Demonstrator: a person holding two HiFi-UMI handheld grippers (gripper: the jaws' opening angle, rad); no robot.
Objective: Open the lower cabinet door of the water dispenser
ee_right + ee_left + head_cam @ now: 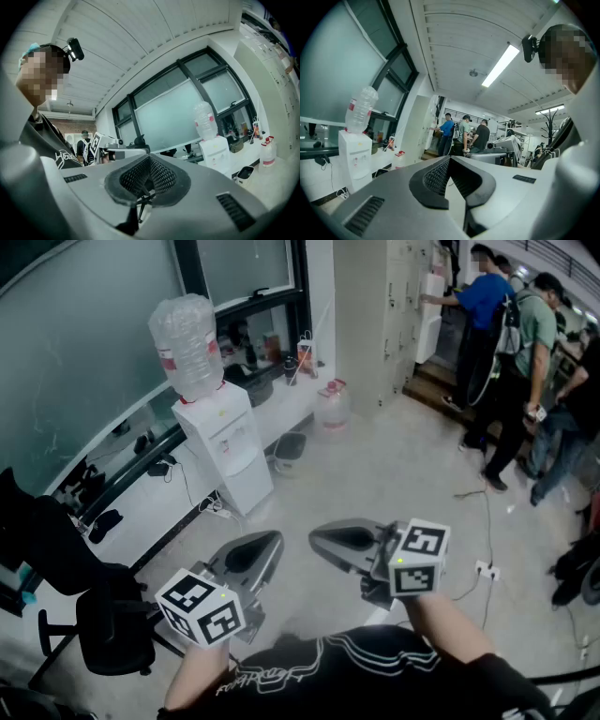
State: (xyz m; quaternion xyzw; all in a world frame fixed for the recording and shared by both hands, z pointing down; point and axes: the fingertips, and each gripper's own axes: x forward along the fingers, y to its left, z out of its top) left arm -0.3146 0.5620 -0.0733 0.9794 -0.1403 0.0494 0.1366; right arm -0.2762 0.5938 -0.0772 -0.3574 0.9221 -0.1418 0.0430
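Currently, in the head view, the water dispenser point(225, 439) with its lower cabinet door point(251, 486) stands well apart, ahead and to the left; the left gripper point(272, 542) is nearer than the right gripper point(319, 538). In the left gripper view, the jaws are clenched on nothing and the dispenser lies far left. In the right gripper view, the jaws are likewise clenched on nothing and the dispenser lies to the right.

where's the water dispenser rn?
Head view, upper left: the water dispenser stands against the window wall, inverted bottle on top, a small white bin just right of it.
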